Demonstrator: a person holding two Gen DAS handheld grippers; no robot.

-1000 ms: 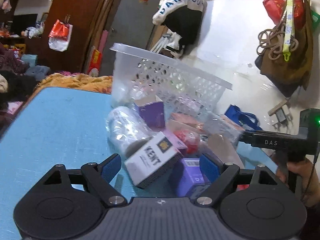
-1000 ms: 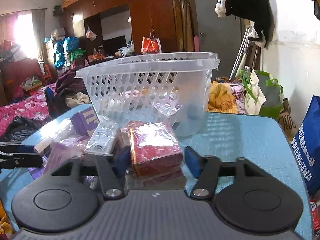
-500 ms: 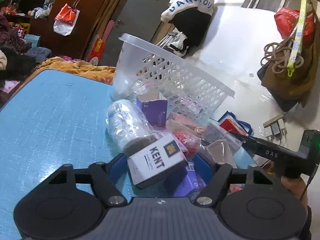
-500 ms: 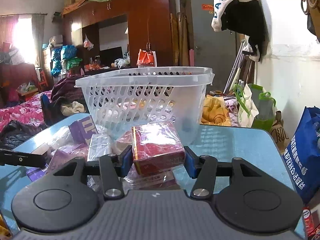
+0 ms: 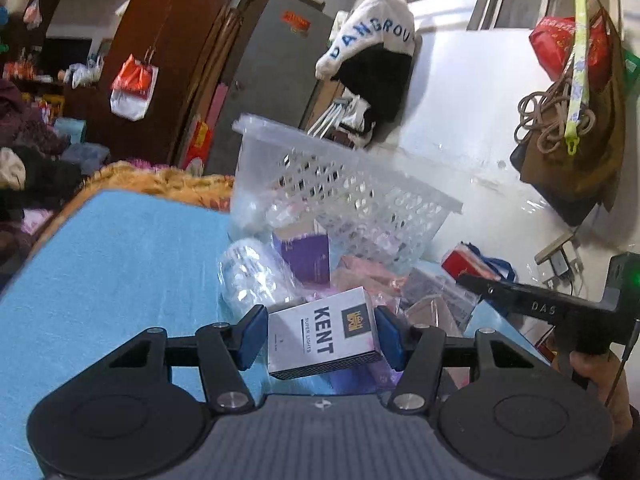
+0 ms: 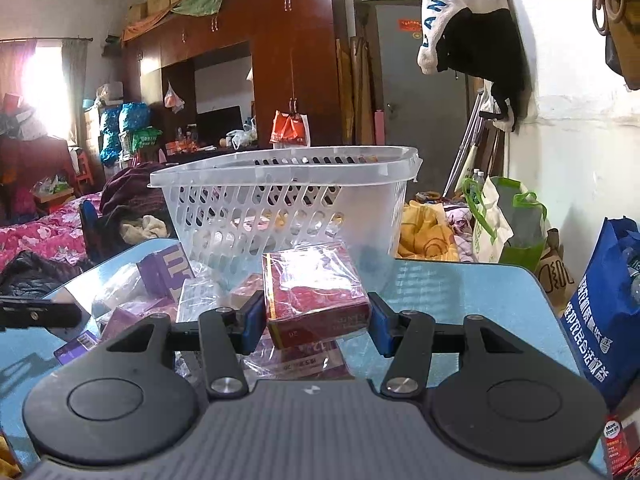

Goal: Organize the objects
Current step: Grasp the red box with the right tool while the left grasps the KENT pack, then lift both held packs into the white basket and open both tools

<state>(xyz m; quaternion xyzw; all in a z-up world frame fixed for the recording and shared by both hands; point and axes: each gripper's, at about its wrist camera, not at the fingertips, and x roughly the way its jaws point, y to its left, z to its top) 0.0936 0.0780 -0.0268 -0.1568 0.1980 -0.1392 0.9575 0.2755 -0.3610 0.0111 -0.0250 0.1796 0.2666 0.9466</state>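
My left gripper (image 5: pixel 320 334) is shut on a white KENT cigarette box (image 5: pixel 322 332) and holds it just above the pile on the blue table (image 5: pixel 112 256). My right gripper (image 6: pixel 316 318) is shut on a red box wrapped in clear plastic (image 6: pixel 314 292), lifted off the pile. A clear plastic basket (image 6: pixel 280 208) stands behind the pile; it also shows in the left wrist view (image 5: pixel 340 196). The right gripper's body (image 5: pixel 532 306) shows at the right of the left wrist view.
The pile holds a purple box (image 5: pixel 306 252), a clear plastic roll (image 5: pixel 248 276), pink packets (image 5: pixel 364 276) and more purple boxes (image 6: pixel 168 272). A blue bag (image 6: pixel 604 304) hangs past the table's right edge. The wall is close on the right.
Both grippers closed on their boxes and lifted them. The KENT box now sits squarely between the left fingers; the red box has risen off the pile.
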